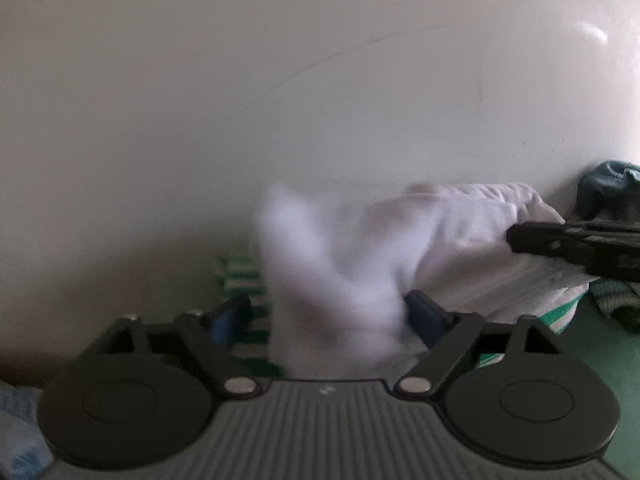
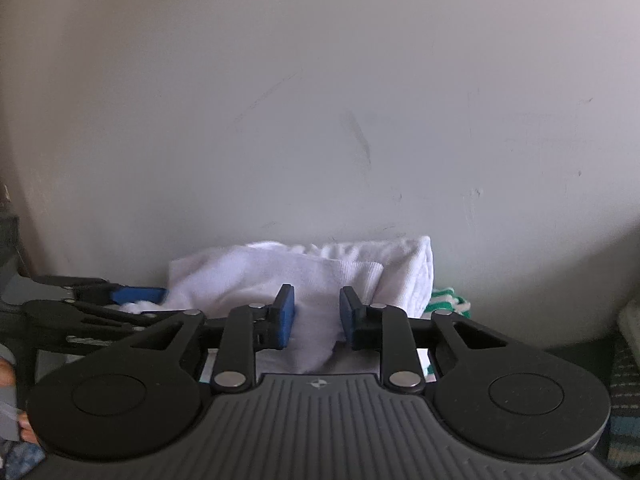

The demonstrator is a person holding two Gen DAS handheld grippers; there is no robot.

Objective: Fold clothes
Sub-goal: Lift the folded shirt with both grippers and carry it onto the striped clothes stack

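A white garment (image 1: pixel 460 240) hangs bunched in front of a pale wall, lifted off the surface. In the left wrist view its blurred lower end falls between my left gripper's (image 1: pixel 328 316) blue pads, which stand wide apart. My right gripper (image 1: pixel 576 248) enters from the right and touches the cloth. In the right wrist view the white garment (image 2: pixel 304 276) sits between my right gripper's (image 2: pixel 316 312) blue pads with a gap on both sides. My left gripper (image 2: pixel 136 296) shows at the left, touching the cloth's left end.
A green and white striped cloth (image 1: pixel 240 280) lies under the white garment; it also shows in the right wrist view (image 2: pixel 448 300). A dark teal garment (image 1: pixel 608 192) lies at the right by the wall. The surface (image 1: pixel 600 360) is green.
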